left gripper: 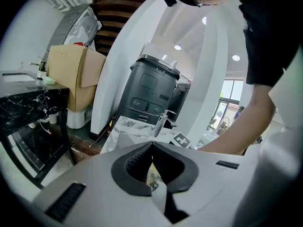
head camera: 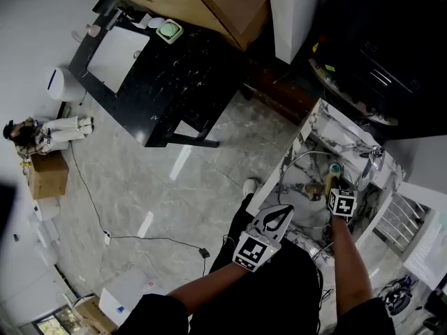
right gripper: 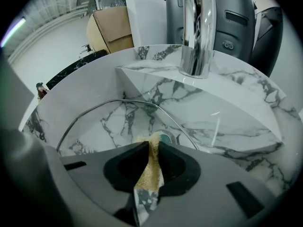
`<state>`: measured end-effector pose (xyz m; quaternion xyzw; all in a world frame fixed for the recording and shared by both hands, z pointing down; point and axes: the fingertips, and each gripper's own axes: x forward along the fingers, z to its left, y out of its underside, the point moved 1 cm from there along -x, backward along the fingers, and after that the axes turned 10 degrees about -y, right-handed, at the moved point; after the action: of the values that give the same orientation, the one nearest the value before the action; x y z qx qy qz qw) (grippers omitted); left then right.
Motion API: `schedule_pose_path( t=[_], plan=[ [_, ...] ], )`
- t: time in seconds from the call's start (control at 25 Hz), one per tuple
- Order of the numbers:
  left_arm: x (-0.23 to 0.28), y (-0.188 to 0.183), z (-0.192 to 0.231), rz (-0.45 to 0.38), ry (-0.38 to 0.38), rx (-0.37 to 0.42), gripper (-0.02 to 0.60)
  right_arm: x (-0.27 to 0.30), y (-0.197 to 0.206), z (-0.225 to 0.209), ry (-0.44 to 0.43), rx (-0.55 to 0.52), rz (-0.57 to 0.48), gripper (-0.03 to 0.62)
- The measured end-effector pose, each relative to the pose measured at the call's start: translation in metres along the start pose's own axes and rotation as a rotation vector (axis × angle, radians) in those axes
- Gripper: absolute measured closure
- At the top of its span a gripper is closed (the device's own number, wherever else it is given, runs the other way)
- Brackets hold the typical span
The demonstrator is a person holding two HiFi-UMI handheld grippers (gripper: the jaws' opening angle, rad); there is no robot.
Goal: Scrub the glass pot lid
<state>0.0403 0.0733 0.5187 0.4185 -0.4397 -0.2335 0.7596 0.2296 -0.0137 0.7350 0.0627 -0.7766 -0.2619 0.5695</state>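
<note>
1. Your right gripper (right gripper: 151, 145) has its jaws clamped on a tan scrub pad (right gripper: 149, 170), above the glass pot lid (right gripper: 118, 123).
2. The lid sits inside the marble sink (right gripper: 246, 86), and its metal rim arcs across the basin below the faucet (right gripper: 196, 27).
3. Your left gripper (left gripper: 151, 144) is at the sink's near edge, just beside the lid's rim. Its jaws are together at the tips, and nothing shows between them.
</note>
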Motion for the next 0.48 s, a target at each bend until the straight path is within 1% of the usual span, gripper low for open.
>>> schedule_pose_path(
  t=[0.16,0.36,0.48],
  plan=[
    [-0.003,0.002,-0.006,-0.004,0.008,-0.001,0.566,-0.007,0.007,-0.003,0.026,-0.043,0.028,0.534],
    [-0.012,0.005,-0.012,-0.005,0.007,-0.012,0.566,-0.012,0.016,-0.007,0.021,-0.014,0.016,0.534],
    [-0.018,0.005,-0.016,-0.013,0.009,-0.010,0.566,-0.016,0.021,-0.010,0.028,-0.014,0.020,0.534]
  ],
)
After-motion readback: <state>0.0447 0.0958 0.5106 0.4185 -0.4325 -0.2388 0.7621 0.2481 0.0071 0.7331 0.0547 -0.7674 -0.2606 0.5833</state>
